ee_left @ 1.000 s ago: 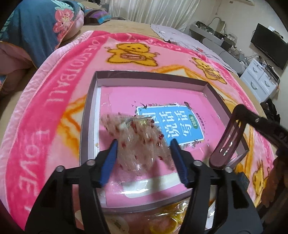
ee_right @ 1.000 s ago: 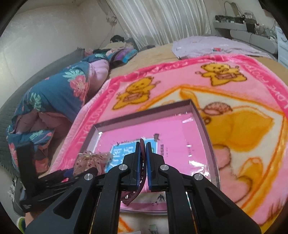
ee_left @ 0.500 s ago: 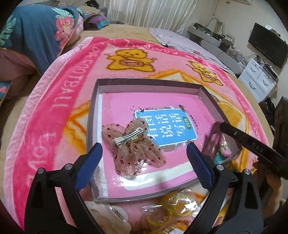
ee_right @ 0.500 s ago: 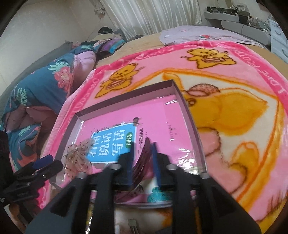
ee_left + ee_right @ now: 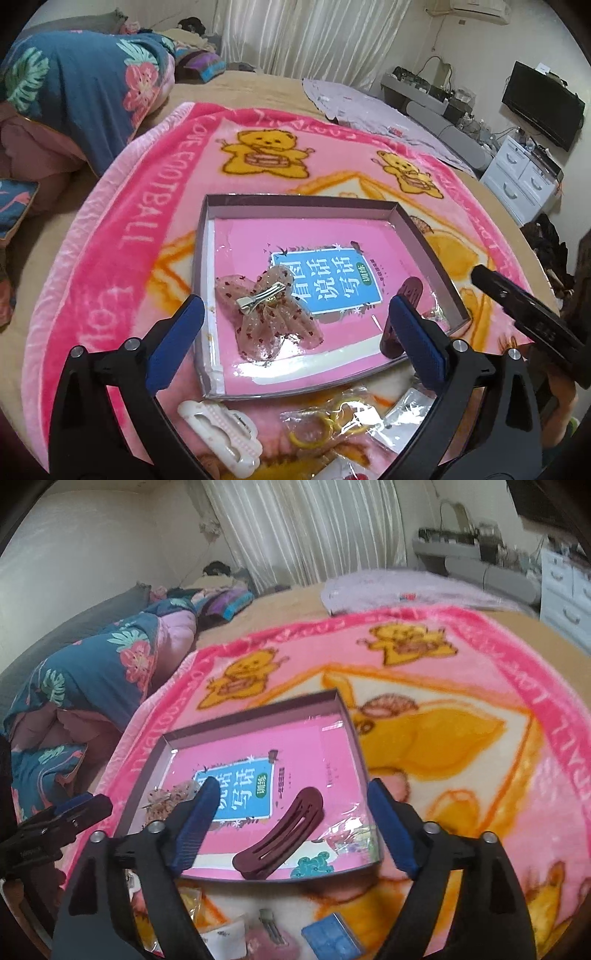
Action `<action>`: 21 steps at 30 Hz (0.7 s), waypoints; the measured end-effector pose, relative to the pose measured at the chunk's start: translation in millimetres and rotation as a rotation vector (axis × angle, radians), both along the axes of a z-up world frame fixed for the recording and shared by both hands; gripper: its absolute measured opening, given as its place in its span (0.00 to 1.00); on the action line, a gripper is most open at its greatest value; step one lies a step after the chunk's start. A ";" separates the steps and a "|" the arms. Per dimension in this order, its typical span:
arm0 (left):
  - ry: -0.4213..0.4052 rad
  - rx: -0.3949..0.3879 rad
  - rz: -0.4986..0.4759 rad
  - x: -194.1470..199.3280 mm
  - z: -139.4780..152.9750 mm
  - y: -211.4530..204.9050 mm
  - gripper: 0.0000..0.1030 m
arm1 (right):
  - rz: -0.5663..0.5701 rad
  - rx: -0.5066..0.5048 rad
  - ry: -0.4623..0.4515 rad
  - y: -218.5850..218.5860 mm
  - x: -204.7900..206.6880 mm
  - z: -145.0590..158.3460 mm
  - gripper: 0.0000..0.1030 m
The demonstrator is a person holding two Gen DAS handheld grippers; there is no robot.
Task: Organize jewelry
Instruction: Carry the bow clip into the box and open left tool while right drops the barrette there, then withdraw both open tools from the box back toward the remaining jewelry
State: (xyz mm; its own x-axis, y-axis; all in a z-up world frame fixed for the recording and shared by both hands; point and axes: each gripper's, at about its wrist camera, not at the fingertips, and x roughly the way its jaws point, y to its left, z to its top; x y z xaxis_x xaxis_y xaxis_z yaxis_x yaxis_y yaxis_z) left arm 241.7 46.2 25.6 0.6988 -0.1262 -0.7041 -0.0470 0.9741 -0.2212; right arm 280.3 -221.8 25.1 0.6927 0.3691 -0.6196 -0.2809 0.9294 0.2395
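Pink blanket (image 5: 110,258); opening jaws, empty.

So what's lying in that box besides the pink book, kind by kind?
Sheer bow hair clip: 1
Maroon hair clip: 1
Small clear packet, contents too small to tell: 1
Total: 3
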 end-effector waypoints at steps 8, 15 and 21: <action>-0.032 0.005 0.023 -19.1 17.1 8.4 0.91 | 0.022 -0.023 -0.078 -8.3 -36.8 28.1 0.86; -0.080 0.002 0.055 -47.5 38.7 19.5 0.91 | -0.010 -0.045 -0.162 -21.3 -73.1 48.9 0.89; -0.111 -0.019 0.077 -77.3 49.0 28.5 0.91 | 0.015 -0.052 -0.174 -22.1 -96.0 57.3 0.89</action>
State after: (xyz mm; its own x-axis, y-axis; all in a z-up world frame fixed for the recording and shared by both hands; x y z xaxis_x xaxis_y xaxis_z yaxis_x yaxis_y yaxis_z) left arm 164.4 74.7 74.6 0.7805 -0.0817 -0.6198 -0.0957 0.9641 -0.2475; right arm 184.3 -243.9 82.4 0.7857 0.3508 -0.5095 -0.3281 0.9346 0.1376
